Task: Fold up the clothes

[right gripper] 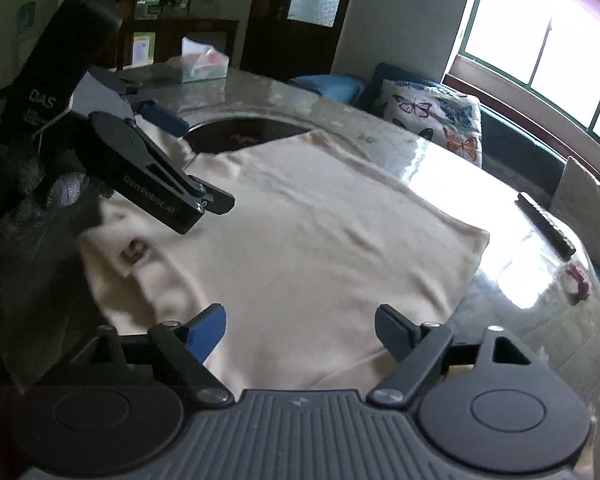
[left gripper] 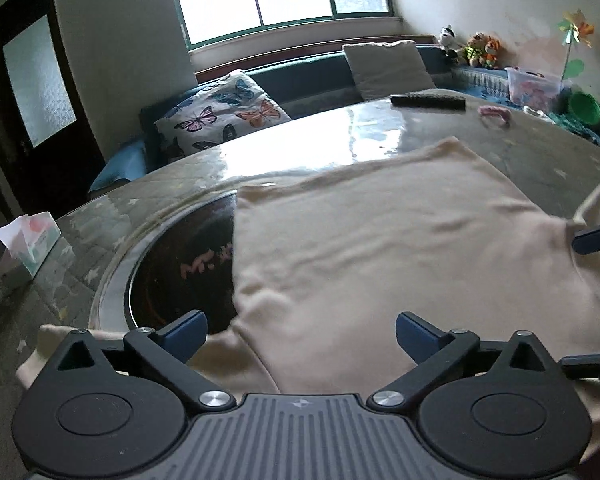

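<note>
A cream garment point(left gripper: 380, 232) lies spread flat on the round glass-topped table point(left gripper: 292, 140), partly covering the table's dark round centre point(left gripper: 180, 268). My left gripper point(left gripper: 302, 334) is open, low over the garment's near edge, with nothing between its fingers. In the right wrist view the same garment point(right gripper: 320, 220) shows a small dark red mark point(right gripper: 134, 250) near its left side. My right gripper point(right gripper: 300, 328) is open above the cloth's near edge. The left gripper point(right gripper: 202, 164) appears at the upper left, hovering over the garment's far left corner. One blue finger of the right gripper point(left gripper: 596, 236) pokes in over the cloth.
A tissue box point(left gripper: 28, 248) sits at the table's left edge. A black remote point(left gripper: 428, 101) and a pink hair tie point(left gripper: 494, 114) lie on the far side. Behind the table runs a blue sofa with a butterfly pillow point(left gripper: 220, 116). A grey knit sleeve point(right gripper: 28, 184) holds the left gripper.
</note>
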The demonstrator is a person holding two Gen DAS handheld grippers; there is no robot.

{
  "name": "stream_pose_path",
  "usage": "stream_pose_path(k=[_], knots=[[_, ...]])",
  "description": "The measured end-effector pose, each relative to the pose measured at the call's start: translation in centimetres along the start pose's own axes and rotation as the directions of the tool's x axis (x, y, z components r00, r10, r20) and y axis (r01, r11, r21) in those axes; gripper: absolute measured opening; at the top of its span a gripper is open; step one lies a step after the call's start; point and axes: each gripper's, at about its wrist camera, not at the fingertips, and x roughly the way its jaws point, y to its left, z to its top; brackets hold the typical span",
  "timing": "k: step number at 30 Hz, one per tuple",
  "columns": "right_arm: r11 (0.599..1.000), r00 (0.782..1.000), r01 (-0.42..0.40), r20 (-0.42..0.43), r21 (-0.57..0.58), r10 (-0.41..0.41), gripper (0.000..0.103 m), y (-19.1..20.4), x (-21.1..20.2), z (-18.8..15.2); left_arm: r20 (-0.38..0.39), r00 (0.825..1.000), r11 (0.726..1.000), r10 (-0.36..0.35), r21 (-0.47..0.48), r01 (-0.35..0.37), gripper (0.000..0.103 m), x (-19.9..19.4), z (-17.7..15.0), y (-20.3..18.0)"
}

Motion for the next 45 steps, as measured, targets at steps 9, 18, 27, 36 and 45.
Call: stream_pose_path(k=[9, 18, 27, 36, 45], knots=[[0.993, 1.000, -0.030, 0.011, 0.116, 0.029, 0.088, -1.1, -0.7, -1.5, 0.013, 1.000, 1.000, 0.011, -0.029, -0.011, 0.103, -0.3, -1.4, -0.5], [0.980, 0.997, -0.040, 0.065, 0.196, 0.028, 0.088, -3.7, 0.5, -0.4, 0.008, 1.000, 0.996, 0.010, -0.083, -0.009, 0.103, -0.4, -2.0, 0.0], [0.956, 0.998, -0.002, 0.068, 0.292, -0.018, 0.088, -5.5, -0.3, -2.0, 0.008, 1.000, 0.996, 0.009, -0.094, -0.008, 0.103, -0.4, -2.1, 0.1], [0.864, 0.976, 0.187, 0.010, 0.468, -0.217, 0.089, -9.4, -3.1, -6.5, 0.011, 1.000, 0.994, 0.012, -0.112, -0.011, 0.103, -0.4, -2.2, 0.1], [0.741, 0.936, 0.325, -0.090, 0.588, -0.340, 0.089, -13.3, -4.6, -11.1, 0.013, 1.000, 0.993, 0.015, -0.120, -0.014, 0.103, -0.5, -2.3, 0.1]])
